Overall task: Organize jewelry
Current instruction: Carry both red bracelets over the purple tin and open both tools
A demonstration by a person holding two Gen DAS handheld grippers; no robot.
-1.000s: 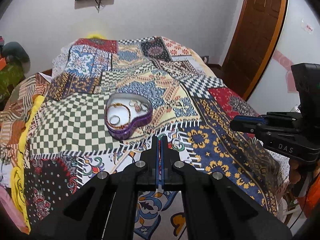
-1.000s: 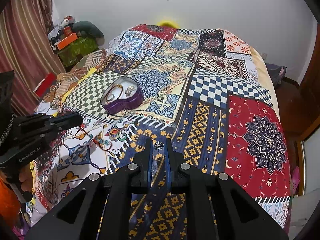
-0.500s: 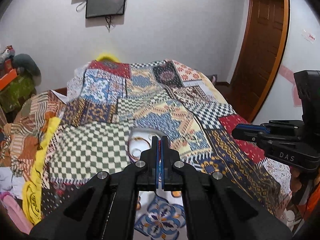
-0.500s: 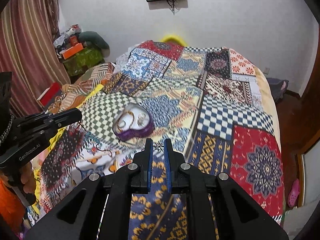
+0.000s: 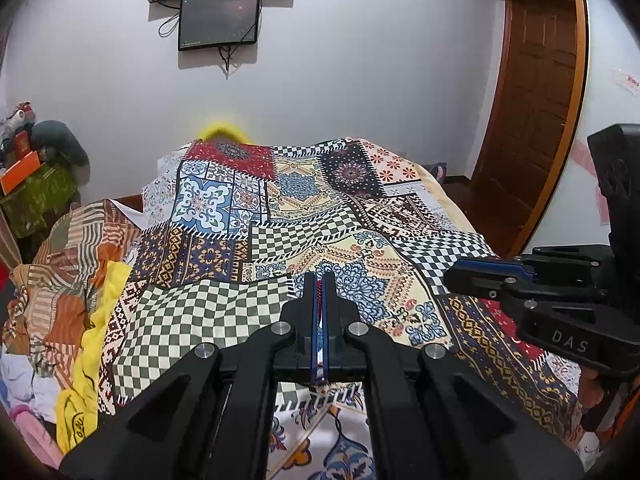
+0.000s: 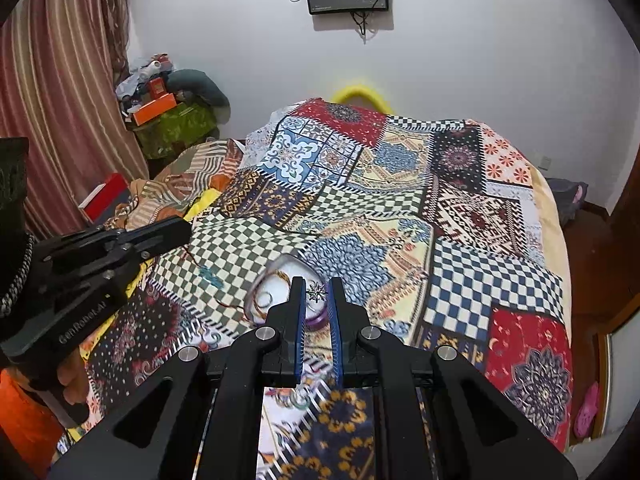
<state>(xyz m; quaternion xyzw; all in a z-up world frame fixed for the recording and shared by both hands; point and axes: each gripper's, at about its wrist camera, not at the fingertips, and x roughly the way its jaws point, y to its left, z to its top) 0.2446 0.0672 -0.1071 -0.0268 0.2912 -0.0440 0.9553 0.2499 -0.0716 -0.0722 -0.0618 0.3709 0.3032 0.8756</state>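
My right gripper (image 6: pixel 317 293) is shut on a small silver star-shaped jewel (image 6: pixel 317 292) held between its fingertips, above the bed. Just beyond and below it sits a purple heart-shaped jewelry box (image 6: pixel 280 300), open, with a gold bangle inside; my fingers partly hide it. My left gripper (image 5: pixel 319 286) is shut on a thin red thread-like cord (image 5: pixel 319 290). In the right wrist view the left gripper (image 6: pixel 168 230) hangs at the left with the cord (image 6: pixel 200 270) trailing down onto the quilt. The right gripper shows in the left wrist view (image 5: pixel 460 276) at the right. The box is hidden in the left wrist view.
A patchwork quilt (image 6: pixel 400 208) covers the bed. Crumpled clothes and a yellow cloth (image 5: pixel 92 320) lie along its left side. A wall screen (image 5: pixel 218 20) hangs behind, a wooden door (image 5: pixel 532 120) is at the right, curtains (image 6: pixel 60 100) at the left.
Both grippers have tilted upward and drawn back, so more wall shows. The box has slid down behind the fingers in both views. Both grips are unchanged.
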